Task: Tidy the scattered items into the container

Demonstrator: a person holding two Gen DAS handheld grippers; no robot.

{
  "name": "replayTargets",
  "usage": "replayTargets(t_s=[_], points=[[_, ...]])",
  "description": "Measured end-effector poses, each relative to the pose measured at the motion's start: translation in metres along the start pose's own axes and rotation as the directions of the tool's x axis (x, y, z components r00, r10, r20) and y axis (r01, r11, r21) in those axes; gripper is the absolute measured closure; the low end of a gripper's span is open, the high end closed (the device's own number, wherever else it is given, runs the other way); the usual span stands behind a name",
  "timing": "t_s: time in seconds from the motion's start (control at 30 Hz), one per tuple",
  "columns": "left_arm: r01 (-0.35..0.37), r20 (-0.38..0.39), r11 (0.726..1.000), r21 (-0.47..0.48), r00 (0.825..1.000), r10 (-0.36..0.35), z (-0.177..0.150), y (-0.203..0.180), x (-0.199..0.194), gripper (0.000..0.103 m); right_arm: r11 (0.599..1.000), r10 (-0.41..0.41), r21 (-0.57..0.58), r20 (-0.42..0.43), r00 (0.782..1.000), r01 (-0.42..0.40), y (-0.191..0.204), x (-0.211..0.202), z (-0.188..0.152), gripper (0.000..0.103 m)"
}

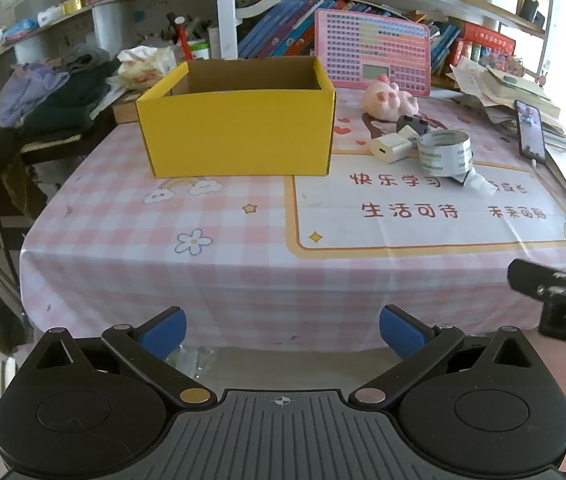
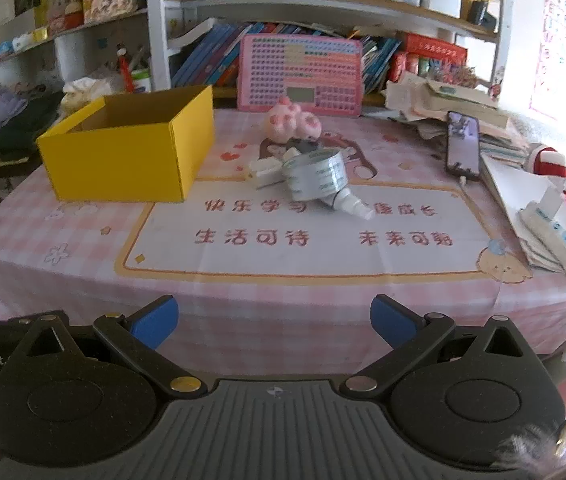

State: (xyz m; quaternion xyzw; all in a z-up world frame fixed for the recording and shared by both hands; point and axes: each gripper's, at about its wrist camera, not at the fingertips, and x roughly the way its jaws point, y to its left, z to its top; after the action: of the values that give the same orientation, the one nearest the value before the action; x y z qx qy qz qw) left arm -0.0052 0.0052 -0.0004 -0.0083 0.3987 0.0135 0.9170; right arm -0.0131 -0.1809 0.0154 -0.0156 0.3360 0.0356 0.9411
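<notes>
An open yellow cardboard box (image 1: 239,132) (image 2: 123,156) stands on the pink checked tablecloth (image 1: 243,264) (image 2: 283,304). To its right lies a cluster: a pink plush pig (image 1: 391,98) (image 2: 293,122), a white charger plug (image 1: 389,147) (image 2: 263,170), a small grey object (image 1: 413,122), a roll of clear tape (image 1: 445,152) (image 2: 317,176) and a small white tube (image 1: 477,182) (image 2: 351,206). My left gripper (image 1: 283,330) is open and empty at the table's near edge. My right gripper (image 2: 275,320) is open and empty there too.
A pink learning pad (image 1: 375,52) (image 2: 301,74) leans against bookshelves behind. A phone (image 1: 530,132) (image 2: 463,146) and stacked papers (image 2: 463,100) lie at the right. Clothes (image 1: 55,92) pile at the left. A white power strip (image 2: 559,240) lies at the right edge.
</notes>
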Motion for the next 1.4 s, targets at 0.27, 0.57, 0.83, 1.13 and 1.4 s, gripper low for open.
replayTargets(t_s=[0.27,0.57,0.83,1.13,1.4], points=[[0.011,0.011,1.0,0.009,1.0,-0.012,0.001,-0.004,-0.003,0.0,1.0,0.016,-0.002,0.005,1.0,-0.016,-0.004,-0.004,0.0,0.0],[0.019,0.031,1.0,0.002,0.999,-0.019,0.001,-0.004,-0.008,0.0,0.999,0.038,-0.008,0.003,0.999,-0.038,-0.001,-0.006,-0.002,0.0],[0.013,0.022,1.0,-0.006,1.0,-0.012,0.001,0.001,-0.006,0.0,0.999,0.044,-0.016,-0.001,0.999,-0.044,0.003,-0.003,0.0,0.0],[0.025,0.005,1.0,0.002,1.0,-0.025,0.001,0.003,-0.003,0.0,0.999,0.052,-0.009,-0.015,0.999,-0.052,0.006,0.0,0.0,0.0],[0.033,0.008,0.999,-0.001,0.999,-0.033,0.0,0.006,-0.001,0.0,0.999,0.048,0.0,-0.012,0.999,-0.048,0.006,0.002,0.001,0.0]])
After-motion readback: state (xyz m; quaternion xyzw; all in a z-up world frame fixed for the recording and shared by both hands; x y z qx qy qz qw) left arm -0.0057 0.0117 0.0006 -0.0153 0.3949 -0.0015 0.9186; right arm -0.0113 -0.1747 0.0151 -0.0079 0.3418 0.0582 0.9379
